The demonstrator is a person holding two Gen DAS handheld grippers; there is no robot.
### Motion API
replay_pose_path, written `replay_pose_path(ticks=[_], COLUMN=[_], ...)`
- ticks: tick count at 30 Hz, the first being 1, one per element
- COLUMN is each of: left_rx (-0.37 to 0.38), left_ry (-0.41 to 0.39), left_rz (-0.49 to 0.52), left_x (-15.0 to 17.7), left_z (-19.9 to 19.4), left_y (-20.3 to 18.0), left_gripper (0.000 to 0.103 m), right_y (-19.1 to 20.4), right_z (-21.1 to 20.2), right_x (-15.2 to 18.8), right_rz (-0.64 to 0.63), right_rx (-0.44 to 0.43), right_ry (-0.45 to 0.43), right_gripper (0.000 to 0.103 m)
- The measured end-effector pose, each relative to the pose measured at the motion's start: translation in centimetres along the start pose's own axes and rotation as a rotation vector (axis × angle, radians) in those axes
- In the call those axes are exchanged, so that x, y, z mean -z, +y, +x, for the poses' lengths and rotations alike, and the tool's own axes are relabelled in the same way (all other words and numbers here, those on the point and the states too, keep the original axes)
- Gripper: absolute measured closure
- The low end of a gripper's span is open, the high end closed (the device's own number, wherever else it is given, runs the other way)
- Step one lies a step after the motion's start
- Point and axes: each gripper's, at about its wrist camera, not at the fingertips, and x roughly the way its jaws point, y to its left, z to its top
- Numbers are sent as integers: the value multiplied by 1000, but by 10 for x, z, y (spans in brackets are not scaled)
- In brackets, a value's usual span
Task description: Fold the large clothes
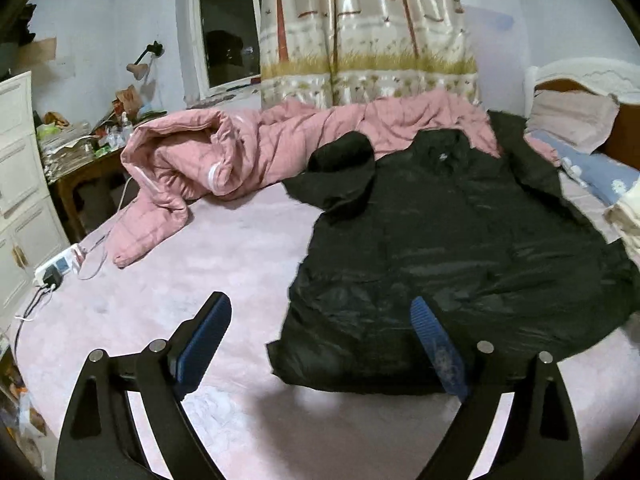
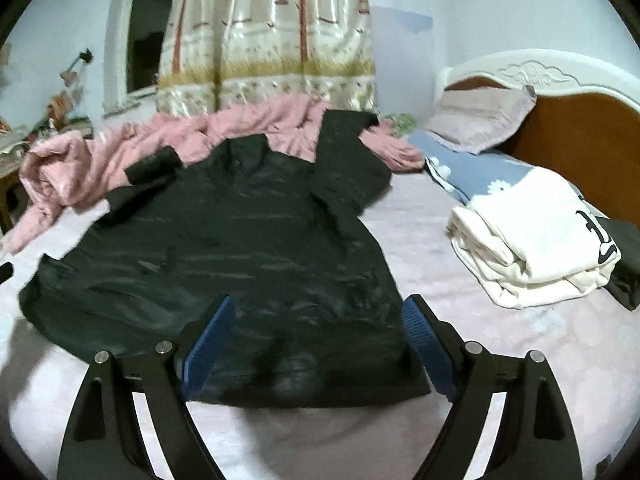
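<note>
The black jacket [image 1: 460,240] lies spread flat on the pink bed [image 1: 180,300], so each gripper probably should pinch 1 hem corner and lift evenly. The left gripper [image 1: 320,316], jaws wide and empty, hovers above the hem's left corner. The right gripper [image 2: 318,316], likewise released, hovers above the hem's right part.

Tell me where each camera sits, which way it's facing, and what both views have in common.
Left wrist: on the left gripper, facing across the bed toward the window; its open fingers show, over the black jacket's hem corner.
Right wrist: on the right gripper, facing the headboard side; open fingers over the hem.
Shared: jacket, pink quilt, curtain.
</note>
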Motion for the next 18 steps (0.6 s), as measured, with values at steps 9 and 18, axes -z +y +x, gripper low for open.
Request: replay_pose_path(ticks=[9, 18], left_rx=[60, 140], left_ry=[-39, 101], left_rz=[12, 181], left_x=[16, 38], left_z=[-22, -8], left_y=[-12, -54], left_gripper=[9, 0], right_y=[21, 46], right_z=[-22, -3], right_x=[21, 47], right_rz=[-51, -220], right_rx=[-20, -111], right_ry=[-1, 182], right_gripper=[15, 15])
